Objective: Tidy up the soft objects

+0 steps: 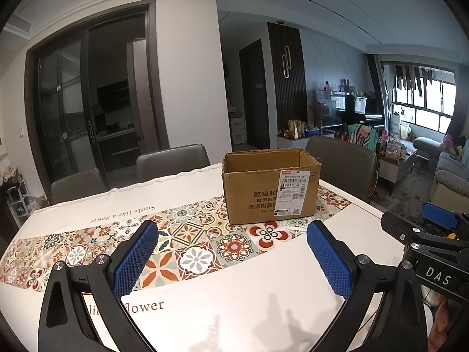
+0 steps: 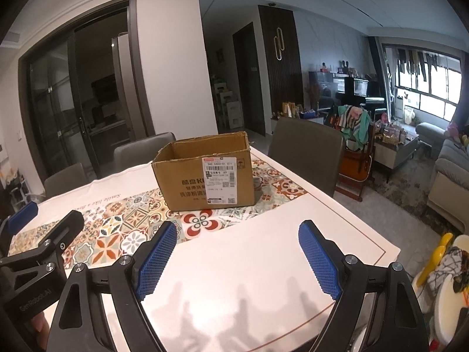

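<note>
An open cardboard box (image 1: 271, 186) is seen standing upright on the patterned tile strip (image 1: 187, 243) of the cloth that covers the counter (image 1: 234, 302), toward its far side. A white shipping label (image 1: 294, 189) is stuck on the box's near face, over printed Chinese characters. The inside of the box is hidden from both views, so its contents cannot be told, and no soft objects are shown on the counter.

The left gripper (image 1: 231, 256) is held above the near part of the counter, its blue-padded fingers (image 1: 136, 259) spread wide apart with nothing between them. The right gripper (image 2: 237, 258) is held just beside it, likewise spread apart and holding nothing. Each gripper is caught at the edge of the other's view. Both are pointed toward the box and kept well apart from it.

Grey chairs (image 2: 306, 143) are set along the far side of the counter.
</note>
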